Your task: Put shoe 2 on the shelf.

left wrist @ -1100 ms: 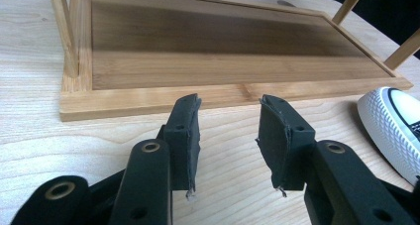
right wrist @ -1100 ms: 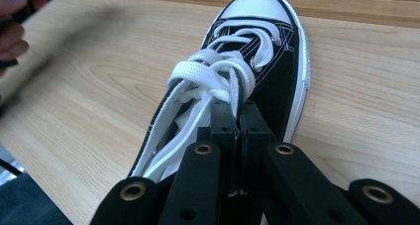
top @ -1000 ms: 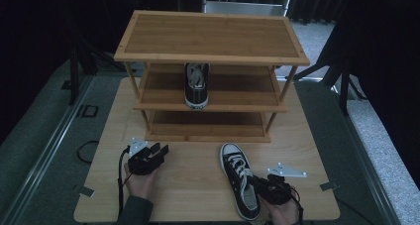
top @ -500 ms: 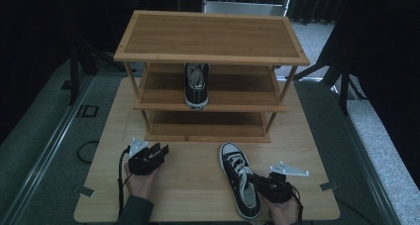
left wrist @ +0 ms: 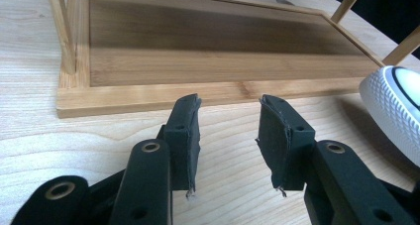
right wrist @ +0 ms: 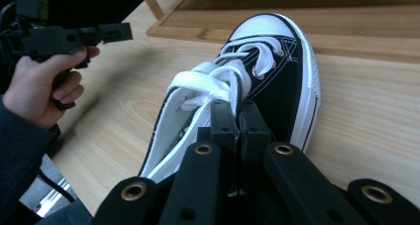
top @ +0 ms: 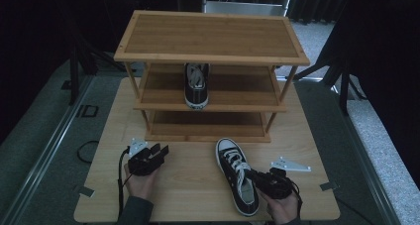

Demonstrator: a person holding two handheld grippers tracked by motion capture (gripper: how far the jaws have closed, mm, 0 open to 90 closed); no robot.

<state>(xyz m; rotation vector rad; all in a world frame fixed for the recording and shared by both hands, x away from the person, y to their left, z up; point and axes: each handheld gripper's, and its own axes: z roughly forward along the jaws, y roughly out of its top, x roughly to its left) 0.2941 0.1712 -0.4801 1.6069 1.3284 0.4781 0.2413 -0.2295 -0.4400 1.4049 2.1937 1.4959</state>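
Observation:
A black high-top sneaker (top: 233, 165) with white laces and toe cap lies on the wooden table, toe toward the rack. My right gripper (top: 253, 175) is shut on its ankle-side edge; in the right gripper view the jaws (right wrist: 240, 118) pinch the sneaker (right wrist: 277, 76) beside the laces. The left gripper (top: 161, 150) rests open on the table to the left, with nothing between its pads (left wrist: 230, 145). A matching sneaker (top: 196, 84) stands on the middle shelf of the rack (top: 213, 36).
The three-tier bamboo rack stands at the table's far side, its bottom shelf (left wrist: 198, 61) bare. The held sneaker's white toe (left wrist: 396, 106) shows at the right of the left gripper view. Bare table (top: 193, 190) lies between my hands. Dark floor surrounds the table.
The right gripper and the sneaker have edged slightly toward the rack. The left gripper has stayed put.

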